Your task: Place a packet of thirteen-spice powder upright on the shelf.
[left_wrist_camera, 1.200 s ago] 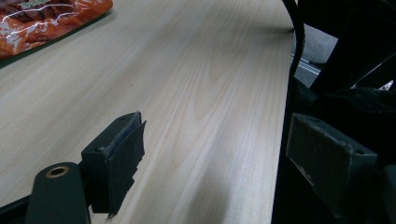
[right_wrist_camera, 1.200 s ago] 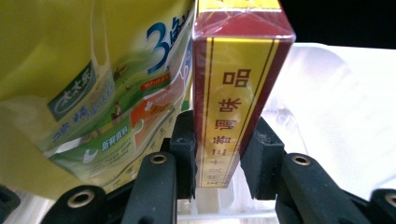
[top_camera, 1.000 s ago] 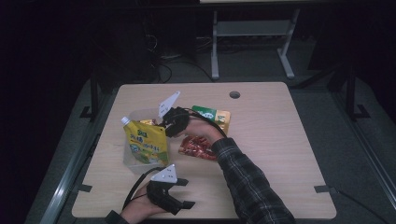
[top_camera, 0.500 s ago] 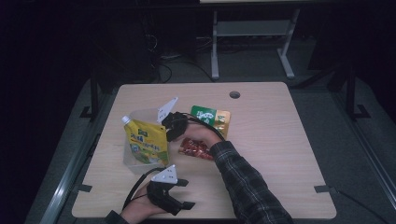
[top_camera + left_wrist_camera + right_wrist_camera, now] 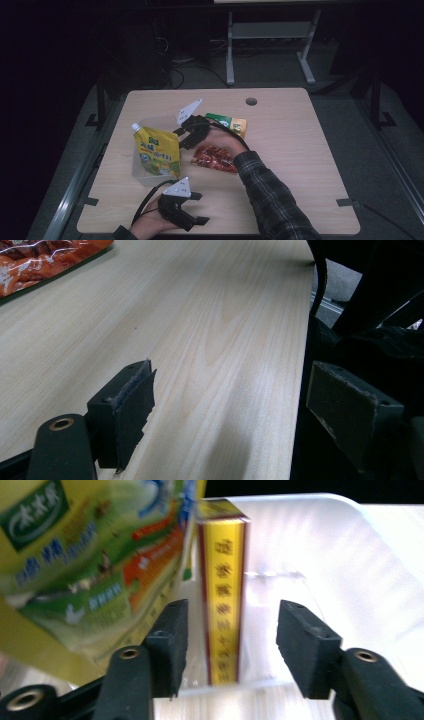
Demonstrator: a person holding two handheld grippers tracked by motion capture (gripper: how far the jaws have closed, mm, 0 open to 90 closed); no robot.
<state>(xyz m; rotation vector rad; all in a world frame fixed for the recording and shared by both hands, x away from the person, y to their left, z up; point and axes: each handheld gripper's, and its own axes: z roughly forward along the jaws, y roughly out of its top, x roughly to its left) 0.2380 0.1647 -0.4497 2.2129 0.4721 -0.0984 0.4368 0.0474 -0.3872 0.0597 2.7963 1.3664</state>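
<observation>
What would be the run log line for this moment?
right gripper: open, at upright yellow box in clear plastic tub | left gripper: open, idle

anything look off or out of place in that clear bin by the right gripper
Nothing is spilled or damaged. The yellow spouted pouch stands leaning in the clear bin, crowding a narrow yellow box that stands on end beside it. The right gripper is open, jaws either side of the box, not touching it.

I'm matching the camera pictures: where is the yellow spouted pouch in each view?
High view: yellow pouch upright in the clear tub, left of centre, beside the right tool.
Right gripper view: upper left, left of the yellow box.
Left gripper view: table and red packet.
Shared landmark: the clear tub.
</observation>
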